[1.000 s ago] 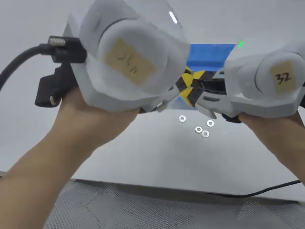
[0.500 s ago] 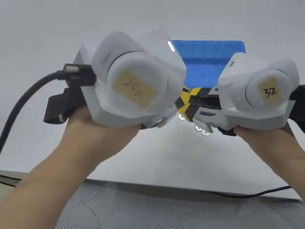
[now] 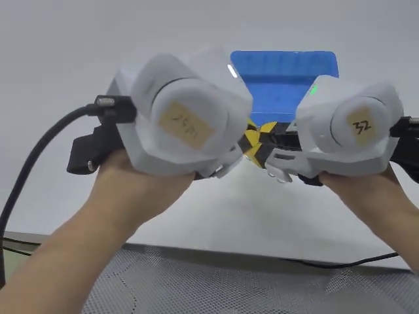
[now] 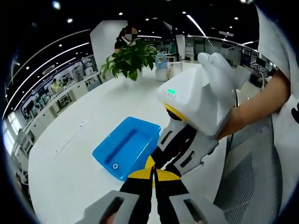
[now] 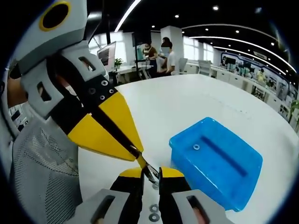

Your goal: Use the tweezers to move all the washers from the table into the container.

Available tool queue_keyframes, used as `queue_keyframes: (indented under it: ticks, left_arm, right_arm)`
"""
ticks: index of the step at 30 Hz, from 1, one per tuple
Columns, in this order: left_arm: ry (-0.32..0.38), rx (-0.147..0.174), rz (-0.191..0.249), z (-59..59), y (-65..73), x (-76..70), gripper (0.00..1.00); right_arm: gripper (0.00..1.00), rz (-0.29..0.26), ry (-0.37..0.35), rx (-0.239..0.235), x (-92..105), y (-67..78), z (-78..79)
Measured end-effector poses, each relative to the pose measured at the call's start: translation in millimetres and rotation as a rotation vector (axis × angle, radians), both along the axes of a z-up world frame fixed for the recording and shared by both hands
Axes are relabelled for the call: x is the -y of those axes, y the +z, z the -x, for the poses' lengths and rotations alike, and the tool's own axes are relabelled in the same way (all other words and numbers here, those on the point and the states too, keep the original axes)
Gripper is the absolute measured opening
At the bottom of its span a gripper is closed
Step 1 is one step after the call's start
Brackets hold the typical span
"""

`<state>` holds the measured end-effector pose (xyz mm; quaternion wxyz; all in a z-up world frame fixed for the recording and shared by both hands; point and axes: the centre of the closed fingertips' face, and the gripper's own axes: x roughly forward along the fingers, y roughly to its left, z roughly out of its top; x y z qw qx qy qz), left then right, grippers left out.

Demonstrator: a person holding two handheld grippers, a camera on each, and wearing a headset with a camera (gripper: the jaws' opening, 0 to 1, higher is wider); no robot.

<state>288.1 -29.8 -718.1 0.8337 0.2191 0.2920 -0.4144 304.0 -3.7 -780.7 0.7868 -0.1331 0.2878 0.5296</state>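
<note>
My left gripper (image 3: 252, 136) and right gripper (image 3: 270, 139) meet tip to tip in front of the blue container (image 3: 285, 75). In the right gripper view, the left gripper's yellow jaws (image 5: 110, 128) are shut on thin metal tweezers (image 5: 145, 168). The tweezers' end runs into the narrow gap of my right gripper (image 5: 150, 176), which is closed on it. Two washers (image 5: 153, 212) lie on the table just below. One washer (image 5: 196, 147) lies inside the container (image 5: 217, 163). The left gripper view shows that same container (image 4: 126, 147) and washer (image 4: 115, 166) beyond my left gripper (image 4: 153, 173).
The white table (image 3: 216, 216) ends in a front edge, with a grey mesh surface (image 3: 216, 288) below it. A black cable (image 3: 33, 170) hangs from the left gripper. A potted plant (image 4: 131, 58) stands far back and people stand in the distance.
The two grippers have drawn closer together and risen in the head view. They now cover the washers that lay in sight on the table a second ago. The head view has also shifted.
</note>
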Motion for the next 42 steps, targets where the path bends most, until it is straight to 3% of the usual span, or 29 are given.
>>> queue_keyframes:
  ticks: [7, 10, 17, 21, 25, 31, 39, 42]
  left_arm:
    - [0.005, -0.005, 0.009, -3.3, -0.9, 0.4, 0.00]
    - [0.002, -0.012, 0.013, -2.6, -1.2, 2.5, 0.00]
    - [-0.018, 0.005, -0.002, -0.7, 6.3, 5.0, 0.00]
    - [-0.007, 0.049, 0.040, -5.8, 25.8, 6.4, 0.00]
    - [0.011, 0.110, 0.073, -13.1, 44.1, 8.9, 0.00]
    - [0.028, 0.177, 0.105, -23.9, 60.8, 13.6, 0.00]
    - [0.067, 0.218, 0.173, -40.5, 74.5, 16.8, 0.00]
    - [0.066, 0.226, 0.158, -44.5, 73.7, 16.5, 0.00]
  right_arm:
    - [0.06, 0.014, 0.006, 0.015, -0.4, 0.1, 0.8]
    - [0.05, 0.057, 0.026, 0.064, 1.0, 0.0, 2.2]
    - [0.04, 0.064, 0.040, 0.085, 1.8, 7.7, 4.4]
    - [0.04, 0.065, 0.037, 0.149, 3.9, 26.8, -2.5]
    - [0.03, 0.044, 0.016, 0.180, 5.8, 43.6, -11.6]
    - [0.03, 0.023, -0.021, 0.212, 9.1, 62.6, -27.6]
    - [0.03, 0.019, -0.032, 0.252, 6.6, 73.3, -47.3]
    - [0.03, 0.041, -0.025, 0.276, 4.9, 70.2, -52.8]
